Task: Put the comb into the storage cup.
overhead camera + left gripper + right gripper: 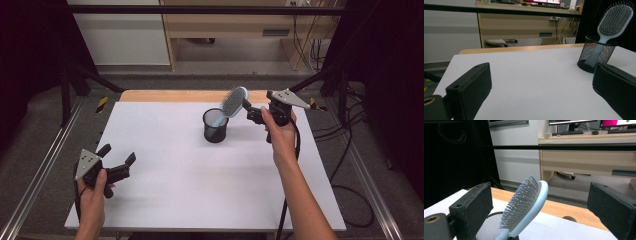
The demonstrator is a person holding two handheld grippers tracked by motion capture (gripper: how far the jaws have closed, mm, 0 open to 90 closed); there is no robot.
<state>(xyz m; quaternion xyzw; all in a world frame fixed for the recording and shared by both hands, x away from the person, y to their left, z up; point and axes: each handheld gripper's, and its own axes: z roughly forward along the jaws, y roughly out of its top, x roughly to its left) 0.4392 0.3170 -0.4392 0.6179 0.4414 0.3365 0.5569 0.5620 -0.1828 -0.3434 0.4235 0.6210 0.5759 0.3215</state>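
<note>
Left hand (92, 192) holds the left gripper (119, 161) low at the near left with jaws spread wide, while the right forearm (300, 195) extends forward, right gripper (248, 111) raised, jaws likewise apart.

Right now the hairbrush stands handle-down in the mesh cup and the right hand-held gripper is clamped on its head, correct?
Not clamped. The right gripper view shows the right hand-held gripper open, jaws clear of the hairbrush head on both sides. The brush does stand handle-down in the mesh cup.

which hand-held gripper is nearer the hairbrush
Right. The right hand-held gripper is open just beside the hairbrush head, which stands in the mesh cup. The left hand-held gripper sits far off near the table's front-left corner.
</note>
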